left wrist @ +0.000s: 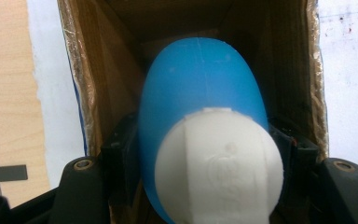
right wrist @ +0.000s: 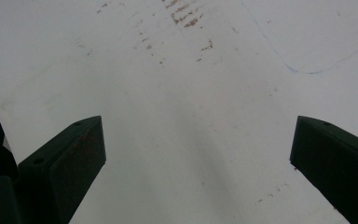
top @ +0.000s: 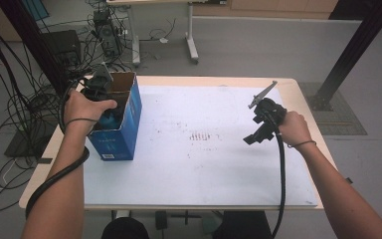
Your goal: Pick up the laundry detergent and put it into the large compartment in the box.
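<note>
Cardboard, plastic and a scuffed white sheet

Inside the box, raw brown cardboard, rough and fibrous at its torn rim, blue printed skin outside; in it the bottle, smooth satin blue plastic with a matt white embossed cap. Beside the box, a matt white sheet, rust-speckled, over pale wood table.

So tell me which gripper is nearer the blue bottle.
Left. The left gripper is shut on the blue bottle inside the open cardboard box. The right gripper hovers open over the white mat, far across the table from the box.
</note>
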### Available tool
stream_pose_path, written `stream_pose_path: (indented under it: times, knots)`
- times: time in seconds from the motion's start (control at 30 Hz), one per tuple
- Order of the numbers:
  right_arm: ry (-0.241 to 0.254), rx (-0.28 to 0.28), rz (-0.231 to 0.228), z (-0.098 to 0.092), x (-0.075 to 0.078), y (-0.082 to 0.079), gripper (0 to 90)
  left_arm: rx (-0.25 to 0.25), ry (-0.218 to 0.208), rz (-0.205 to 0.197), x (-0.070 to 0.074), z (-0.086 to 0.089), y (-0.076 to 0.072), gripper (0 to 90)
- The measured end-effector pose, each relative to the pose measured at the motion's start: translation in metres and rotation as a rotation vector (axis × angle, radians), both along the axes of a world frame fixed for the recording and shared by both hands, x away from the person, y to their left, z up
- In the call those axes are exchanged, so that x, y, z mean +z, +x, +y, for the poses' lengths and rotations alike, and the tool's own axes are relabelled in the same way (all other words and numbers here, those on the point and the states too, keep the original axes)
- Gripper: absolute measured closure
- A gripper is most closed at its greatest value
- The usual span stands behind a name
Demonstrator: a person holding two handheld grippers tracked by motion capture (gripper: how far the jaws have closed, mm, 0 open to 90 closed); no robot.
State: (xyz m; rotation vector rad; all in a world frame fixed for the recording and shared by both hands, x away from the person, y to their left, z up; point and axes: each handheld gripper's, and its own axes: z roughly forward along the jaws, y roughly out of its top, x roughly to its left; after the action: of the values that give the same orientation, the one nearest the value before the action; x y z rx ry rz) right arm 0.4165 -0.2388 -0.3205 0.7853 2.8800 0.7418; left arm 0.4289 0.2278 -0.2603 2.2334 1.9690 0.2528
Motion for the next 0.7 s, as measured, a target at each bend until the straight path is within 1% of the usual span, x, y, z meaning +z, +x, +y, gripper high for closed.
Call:
stream_pose_path:
  times: [0.3, 0.7]
  knots:
    - [0.002, 0.003, -0.001, 0.0003, -0.0003, 0.0004, 3.1, 0.000, 0.000, 0.006, -0.0009, 0.0004, 0.0002, 37.8]
    - [0.003, 0.005, -0.002, 0.0004, -0.0001, 0.0001, 3.1, 0.004, -0.005, 0.002, -0.0013, 0.0017, -0.0004, 37.8]
